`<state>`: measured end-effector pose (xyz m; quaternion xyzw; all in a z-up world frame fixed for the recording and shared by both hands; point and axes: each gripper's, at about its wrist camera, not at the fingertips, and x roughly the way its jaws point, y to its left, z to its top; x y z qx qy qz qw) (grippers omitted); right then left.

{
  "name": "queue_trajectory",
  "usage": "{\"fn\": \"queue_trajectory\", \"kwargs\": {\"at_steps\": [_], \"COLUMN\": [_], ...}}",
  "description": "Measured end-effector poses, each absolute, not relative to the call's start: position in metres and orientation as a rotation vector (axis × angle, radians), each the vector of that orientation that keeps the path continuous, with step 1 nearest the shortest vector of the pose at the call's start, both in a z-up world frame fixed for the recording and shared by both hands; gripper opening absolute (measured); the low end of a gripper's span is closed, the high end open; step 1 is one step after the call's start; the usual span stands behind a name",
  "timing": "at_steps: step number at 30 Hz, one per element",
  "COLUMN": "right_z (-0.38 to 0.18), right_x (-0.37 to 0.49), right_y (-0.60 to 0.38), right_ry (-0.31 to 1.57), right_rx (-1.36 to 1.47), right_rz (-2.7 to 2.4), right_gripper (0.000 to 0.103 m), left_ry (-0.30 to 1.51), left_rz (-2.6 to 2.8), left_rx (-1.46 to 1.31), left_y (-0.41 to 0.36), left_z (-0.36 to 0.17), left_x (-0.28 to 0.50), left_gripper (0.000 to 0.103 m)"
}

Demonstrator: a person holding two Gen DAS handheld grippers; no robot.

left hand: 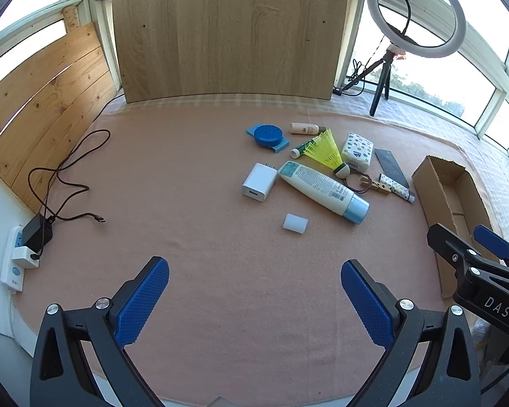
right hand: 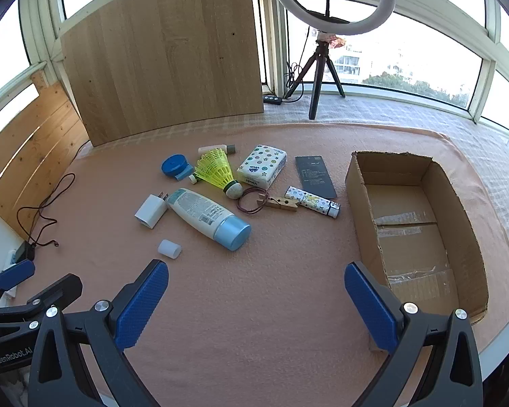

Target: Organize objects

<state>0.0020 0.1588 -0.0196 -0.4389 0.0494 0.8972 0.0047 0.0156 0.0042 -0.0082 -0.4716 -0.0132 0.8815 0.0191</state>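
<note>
Several small objects lie in a cluster on the pink cloth: a white bottle with a blue cap (right hand: pixel 208 217) (left hand: pixel 322 191), a white charger (right hand: pixel 150 211) (left hand: pixel 258 182), a small white cylinder (right hand: pixel 169 249) (left hand: pixel 295 223), a yellow shuttlecock (right hand: pixel 217 173) (left hand: pixel 327 151), a blue tape reel (right hand: pixel 174 165) (left hand: pixel 267 136), a tissue pack (right hand: pixel 262 166), a clothespin (right hand: pixel 283 203), a patterned tube (right hand: pixel 312 201) and a dark card (right hand: pixel 315 176). An empty cardboard box (right hand: pixel 414 169) (left hand: pixel 431 173) stands to their right. My left gripper (left hand: pixel 254 300) and right gripper (right hand: pixel 256 300) hover open near the front edge, holding nothing.
A power strip with a black adapter (left hand: pixel 34 237) and a loose brown cable (left hand: pixel 68 173) lie at the left. Wooden boards (left hand: pixel 227 30) lean at the back. A ring light on a tripod (right hand: pixel 322 68) stands at the back by the windows.
</note>
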Motion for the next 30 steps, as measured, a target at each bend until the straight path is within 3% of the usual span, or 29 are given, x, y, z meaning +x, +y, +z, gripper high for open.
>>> {"fn": "queue_trajectory", "kwargs": {"at_steps": [23,26,30], "right_z": [-0.02,-0.02,-0.023], "right_x": [0.003,0.004,0.003], "right_y": [0.151,0.15,0.151], "right_ry": [0.1,0.08,0.075], "right_rx": [-1.39,-1.39,-1.403], "right_rz": [2.813,2.813,2.806], "right_gripper": [0.103,0.103,0.103], "left_ry": [-0.049,-0.065,-0.059], "left_rz": [2.727,2.728,2.73], "left_rx": [-1.514,-1.52,-1.533], "left_y": [-0.009,-0.012,-0.015], "left_z": [-0.017,-0.019,-0.021], "left_x": [0.014,0.012,0.01], "left_gripper": [0.101,0.092,0.092]}}
